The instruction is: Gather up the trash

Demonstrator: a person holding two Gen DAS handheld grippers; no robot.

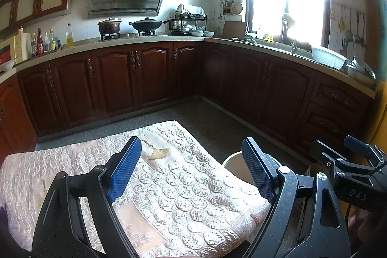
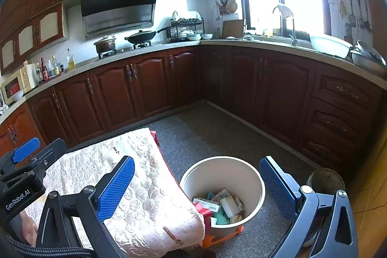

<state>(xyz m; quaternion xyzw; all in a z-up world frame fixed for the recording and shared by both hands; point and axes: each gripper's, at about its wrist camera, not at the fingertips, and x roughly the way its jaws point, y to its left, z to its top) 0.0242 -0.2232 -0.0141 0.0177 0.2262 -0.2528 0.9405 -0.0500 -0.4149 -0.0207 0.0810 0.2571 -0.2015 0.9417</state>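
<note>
Both hand-held grippers, left (image 1: 191, 168) and right (image 2: 197, 187), stand wide, holding nothing. Risk: fan-shaped scrap (image 1: 159, 153) overlooked on the surface (image 1: 193, 197); bin (image 2: 222, 190) perched askew, liable to tip.

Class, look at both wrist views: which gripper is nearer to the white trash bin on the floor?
The right gripper: it hovers open almost directly above the trash bin. The left gripper is open over the covered table, with the bin off to its right.

both wrist views look down past the table (image 1: 193, 185) toward the cabinets (image 2: 108, 93).
</note>
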